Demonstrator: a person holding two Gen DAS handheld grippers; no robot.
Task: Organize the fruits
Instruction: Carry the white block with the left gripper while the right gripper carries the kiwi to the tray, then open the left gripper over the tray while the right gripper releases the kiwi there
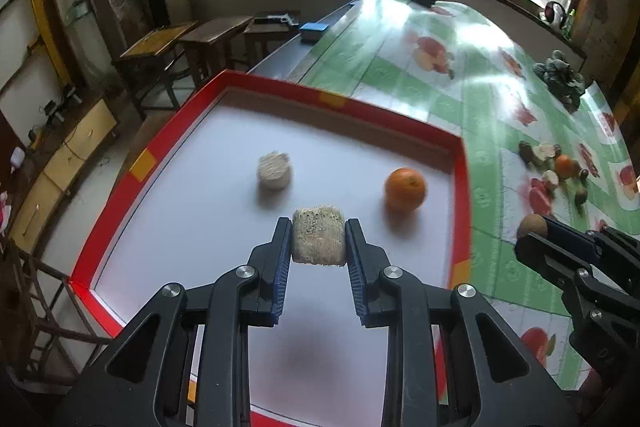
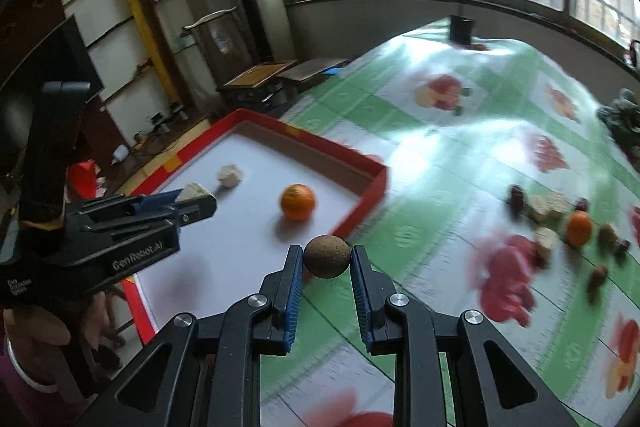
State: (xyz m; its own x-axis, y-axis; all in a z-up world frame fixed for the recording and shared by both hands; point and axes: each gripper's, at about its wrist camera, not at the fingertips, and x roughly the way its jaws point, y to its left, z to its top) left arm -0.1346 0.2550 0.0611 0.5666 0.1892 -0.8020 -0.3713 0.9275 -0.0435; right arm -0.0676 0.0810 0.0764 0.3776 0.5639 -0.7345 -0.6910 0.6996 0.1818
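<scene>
My left gripper (image 1: 319, 242) is shut on a pale, fibrous cylinder piece (image 1: 319, 241) and hangs over the red-rimmed white tray (image 1: 460, 195). Inside the tray lie an orange (image 1: 405, 188) and a second pale cylinder piece (image 1: 274, 171). My right gripper (image 2: 326, 261) is shut on a small brown round fruit (image 2: 326, 257), just outside the tray's near right corner, above the tablecloth. In the right wrist view the left gripper (image 2: 192, 201) shows at the left over the tray (image 2: 360, 183), with the orange (image 2: 297, 201) beyond it.
A heap of loose fruits (image 2: 560, 223), with another orange (image 2: 579, 227), lies on the green fruit-print tablecloth (image 2: 440, 147) to the right. A dark lumpy object (image 1: 560, 77) sits farther back. Wooden stools (image 1: 208, 39) stand past the table's left edge.
</scene>
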